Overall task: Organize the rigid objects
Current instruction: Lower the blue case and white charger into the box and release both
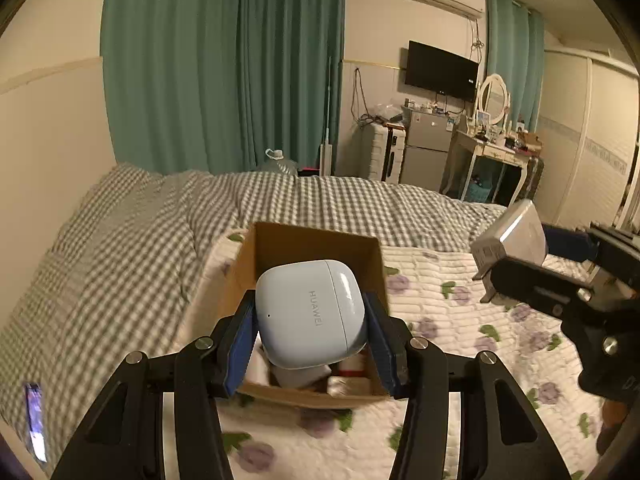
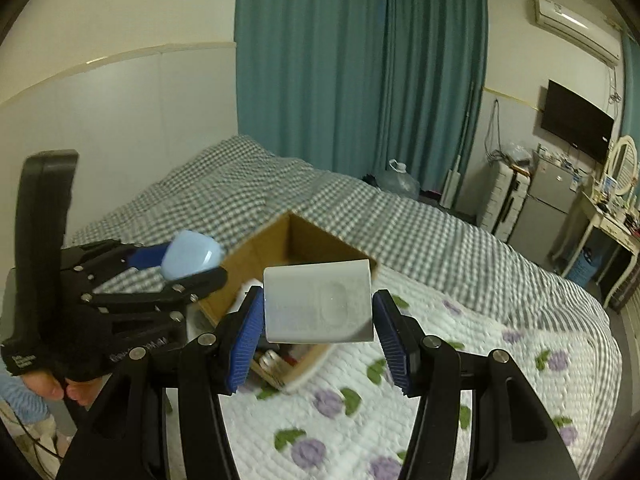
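Delivery step. Your left gripper [image 1: 310, 330] pinches the pale blue earbud case [image 1: 310, 314] directly above the open cardboard box [image 1: 312, 244]; your right gripper [image 2: 318, 320] pinches the white charger [image 2: 318, 300] just right of it. Next, judged: lower, then release inside.

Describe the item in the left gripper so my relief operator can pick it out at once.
Start at the bed's floral quilt, where an open cardboard box sits. Held just above the box, between the blue pads of the left gripper, is the earbud case. It is pale blue, rounded and marked HUAWEI, unlike the boxy white charger in the right gripper.
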`<state>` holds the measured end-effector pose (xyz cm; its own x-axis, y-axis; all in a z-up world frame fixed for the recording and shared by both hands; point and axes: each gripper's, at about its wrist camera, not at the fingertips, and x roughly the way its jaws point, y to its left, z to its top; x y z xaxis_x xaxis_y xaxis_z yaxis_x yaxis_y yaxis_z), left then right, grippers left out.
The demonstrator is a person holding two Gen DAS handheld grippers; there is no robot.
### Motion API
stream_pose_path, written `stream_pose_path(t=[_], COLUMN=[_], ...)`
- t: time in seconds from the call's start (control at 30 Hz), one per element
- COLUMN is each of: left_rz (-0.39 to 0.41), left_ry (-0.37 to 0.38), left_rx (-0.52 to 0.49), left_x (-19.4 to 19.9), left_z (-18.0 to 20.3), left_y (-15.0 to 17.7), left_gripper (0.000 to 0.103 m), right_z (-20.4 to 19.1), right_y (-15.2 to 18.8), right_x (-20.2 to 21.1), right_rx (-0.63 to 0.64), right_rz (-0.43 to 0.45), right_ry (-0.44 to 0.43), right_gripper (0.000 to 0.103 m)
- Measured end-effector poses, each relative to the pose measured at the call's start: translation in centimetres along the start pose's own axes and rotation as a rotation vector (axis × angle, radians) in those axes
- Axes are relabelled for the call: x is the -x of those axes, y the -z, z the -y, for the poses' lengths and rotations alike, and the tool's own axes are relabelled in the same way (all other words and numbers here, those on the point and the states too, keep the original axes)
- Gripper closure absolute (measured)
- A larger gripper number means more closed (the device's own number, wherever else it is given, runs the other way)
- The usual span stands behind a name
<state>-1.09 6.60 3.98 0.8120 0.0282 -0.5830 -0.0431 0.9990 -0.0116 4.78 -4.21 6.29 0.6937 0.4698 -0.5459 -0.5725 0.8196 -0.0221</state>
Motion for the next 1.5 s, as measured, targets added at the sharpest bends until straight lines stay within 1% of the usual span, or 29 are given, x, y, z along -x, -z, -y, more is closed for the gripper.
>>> stream_pose_path(t=[0.1,0.17,0.27,0.33,0.4,0.57,0.63,0.73,0.8,0.87,0.93,0.97,1.07,1.1,1.17,1.3,1.47,1.5], left_rz=[-0.008,-0.02,-0.056,-0.077,-0.099,-0.143,-0.166,-0.21,-0.246,-0.276,-0.291,-0.312,-0.359,-0.379,-0.394,-0.393,-0.384,-0.388], left_ry=[-0.01,-0.002,0.065,0.068,0.074,0.082,0.073,0.075,0.051,0.059,0.041,0.031,0.034,0.03,0.034,0.03,0.036,0.033], left_rx=[-0.018,-0.015,-0.012,-0.046,-0.103,-0.155,-0.168,-0.163,-0.168,-0.188,-0.201,-0.207,-0.202,-0.196,-0.181,-0.206,-0.213,-0.218], left_x=[-1.4,-2.6,-5.1,-6.9,-8.8,-12.6,-14.0,-16.1,-17.3,-18.5,-19.1,-19.7,-20.9,-21.5,-22.1,-22.3,-22.2,-22.2], left_z=[-1.1,-1.9,-3.0,-3.1,-2.5,-1.7,-1.5,-1.8,-1.9,-1.8,-1.7,-1.7,-1.8,-1.9,-2.3,-2.0,-1.9,-1.8], left_y=[-0.9,-1.2,-1.6,-2.1,-2.2,-2.4,-2.4,-2.4,-2.4,-2.2,-2.1,-2.0,-1.7,-1.4,-1.2,-1.0,-0.7,-0.7], left_gripper=[0.051,0.051,0.051,0.051,0.051,0.051,0.051,0.051,0.051,0.051,0.051,0.051,0.051,0.051,0.051,0.05,0.048,0.048], right_z=[-0.2,0.0,0.3,0.7,1.3,2.9,3.4,4.1,4.5,4.6,4.7,4.8,4.8,4.6,4.4,4.1,4.1,4.2], right_y=[-1.3,-1.8,-2.5,-2.9,-3.1,-3.0,-2.6,-1.8,-1.2,-0.9,-0.6,-0.4,-0.3,-0.3,-0.2,0.1,0.2,0.1], right_x=[-1.9,-3.0,-5.5,-7.5,-9.7,-14.8,-16.8,-19.3,-21.0,-22.0,-22.9,-23.5,-24.4,-24.6,-24.9,-25.4,-25.1,-24.7], right_rx=[-0.016,-0.024,-0.045,-0.057,-0.077,-0.129,-0.143,-0.17,-0.182,-0.178,-0.17,-0.174,-0.168,-0.153,-0.137,-0.144,-0.158,-0.166], right_rz=[0.006,0.01,0.0,-0.013,-0.032,-0.088,-0.116,-0.148,-0.17,-0.178,-0.186,-0.192,-0.202,-0.205,-0.209,-0.226,-0.213,-0.207], right_ry=[-0.011,-0.004,0.006,0.016,0.026,0.036,0.038,0.037,0.035,0.035,0.042,0.045,0.044,0.053,0.07,0.054,0.06,0.058], right_gripper=[0.048,0.048,0.048,0.048,0.048,0.048,0.048,0.048,0.048,0.048,0.048,0.048,0.048,0.049,0.048,0.049,0.048,0.047])
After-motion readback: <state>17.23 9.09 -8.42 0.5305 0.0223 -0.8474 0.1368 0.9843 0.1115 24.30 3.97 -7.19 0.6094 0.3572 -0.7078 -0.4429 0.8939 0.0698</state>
